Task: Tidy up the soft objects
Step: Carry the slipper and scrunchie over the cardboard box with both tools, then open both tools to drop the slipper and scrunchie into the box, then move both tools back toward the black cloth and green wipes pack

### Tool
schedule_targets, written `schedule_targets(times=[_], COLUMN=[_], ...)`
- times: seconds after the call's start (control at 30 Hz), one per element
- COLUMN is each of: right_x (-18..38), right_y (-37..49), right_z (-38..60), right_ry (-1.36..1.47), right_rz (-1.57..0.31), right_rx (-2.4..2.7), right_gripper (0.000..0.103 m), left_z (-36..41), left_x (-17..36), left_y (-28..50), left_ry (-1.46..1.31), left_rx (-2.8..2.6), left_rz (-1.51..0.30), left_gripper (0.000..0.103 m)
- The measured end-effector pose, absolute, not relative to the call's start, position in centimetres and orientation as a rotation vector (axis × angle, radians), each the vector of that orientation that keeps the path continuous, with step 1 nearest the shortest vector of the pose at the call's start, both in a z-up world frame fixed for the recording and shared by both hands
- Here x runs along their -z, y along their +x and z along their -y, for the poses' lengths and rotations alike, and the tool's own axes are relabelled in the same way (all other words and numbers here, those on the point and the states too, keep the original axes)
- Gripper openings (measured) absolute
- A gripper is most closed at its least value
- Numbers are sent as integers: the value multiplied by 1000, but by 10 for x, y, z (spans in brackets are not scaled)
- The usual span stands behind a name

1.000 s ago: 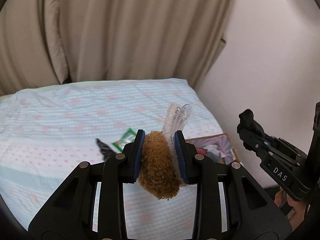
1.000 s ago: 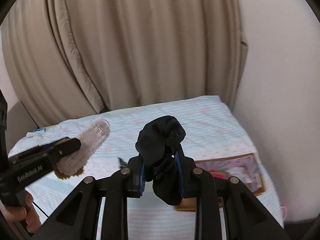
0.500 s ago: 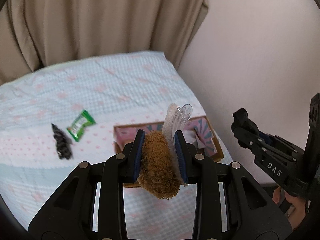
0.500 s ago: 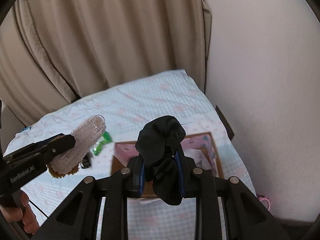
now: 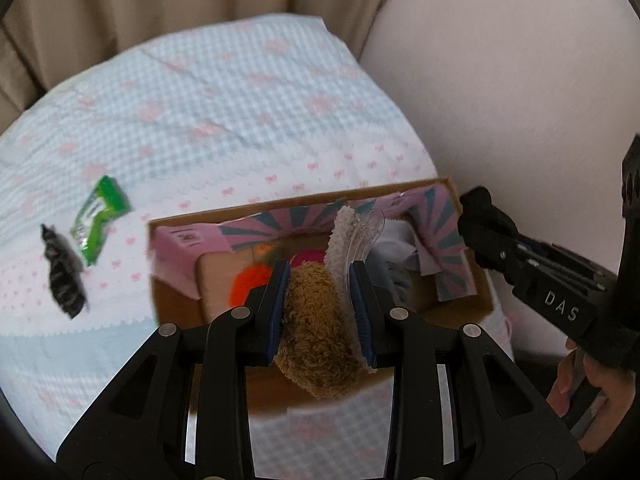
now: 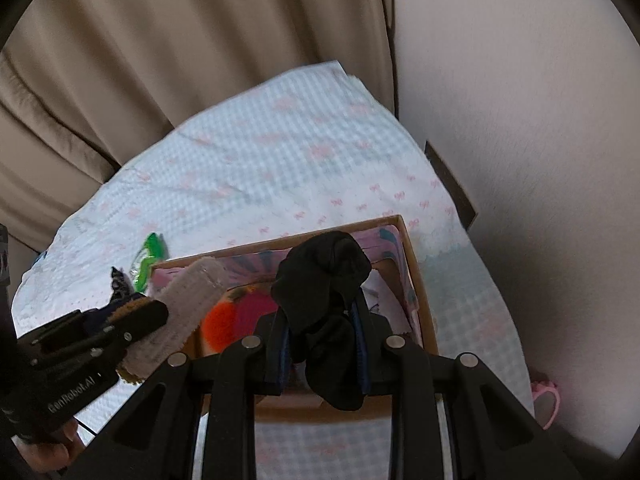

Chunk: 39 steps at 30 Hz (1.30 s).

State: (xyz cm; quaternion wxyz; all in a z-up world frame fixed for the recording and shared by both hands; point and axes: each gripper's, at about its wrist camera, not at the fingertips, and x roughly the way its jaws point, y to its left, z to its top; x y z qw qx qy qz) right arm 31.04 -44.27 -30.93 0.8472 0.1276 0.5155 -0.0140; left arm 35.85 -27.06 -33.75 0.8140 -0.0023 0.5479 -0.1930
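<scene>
My left gripper (image 5: pixel 320 280) is shut on a brown fuzzy slipper (image 5: pixel 316 320) with a white sole and clear strap, held above an open cardboard box (image 5: pixel 280 204). The box has a pink striped lining and holds an orange and pink soft item (image 5: pixel 250 280) and white cloth. My right gripper (image 6: pixel 322 312) is shut on a bunched black cloth (image 6: pixel 324 276), held above the same box (image 6: pixel 416 276). The left gripper and its slipper (image 6: pixel 188 304) show at the left of the right wrist view. The right gripper shows at the right of the left wrist view (image 5: pixel 480 220).
The box sits on a bed with a blue checked, pink-bow cover (image 5: pixel 220 100). A green wrapper (image 5: pixel 98 216) and a dark patterned item (image 5: pixel 62 276) lie left of the box. Beige curtains (image 6: pixel 200 40) hang behind; a wall (image 6: pixel 520 120) runs along the right. A pink object (image 6: pixel 546 398) lies lower right.
Both grippers have moved right and forward over the bed with their loads, and now hang over the box. Both stay shut.
</scene>
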Motion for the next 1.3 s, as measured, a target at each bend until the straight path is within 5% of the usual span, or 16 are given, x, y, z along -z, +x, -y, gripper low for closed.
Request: schedule_targets(times=[0.33,0.37,0.4,0.47,0.53,1.3], right_x=[363,366,369,370,368,271], right_y=[343,344,346,349,348,298], right_z=[458,459,460,459,461,445], right_ry=[336,345,353,336,363,294], right_rz=[-1210,-1219,-1233,-1250,-1236,-1064], right_rx=[49,50,51,67,34,36], right_gripper=[24,25,29,79,103,103], left_z=[290,291,291,289,283,248], left_x=[377,375,375,374,372,263], left_y=[381,380,380,379,379,322], left_ry=[121,134,161,195,173,114], left_rx=[426,433,416,375,378,365], left_rz=[-1238,-1227,-1226,-1215,-1208,-1062], left_gripper=[29,40,69,102,102,102])
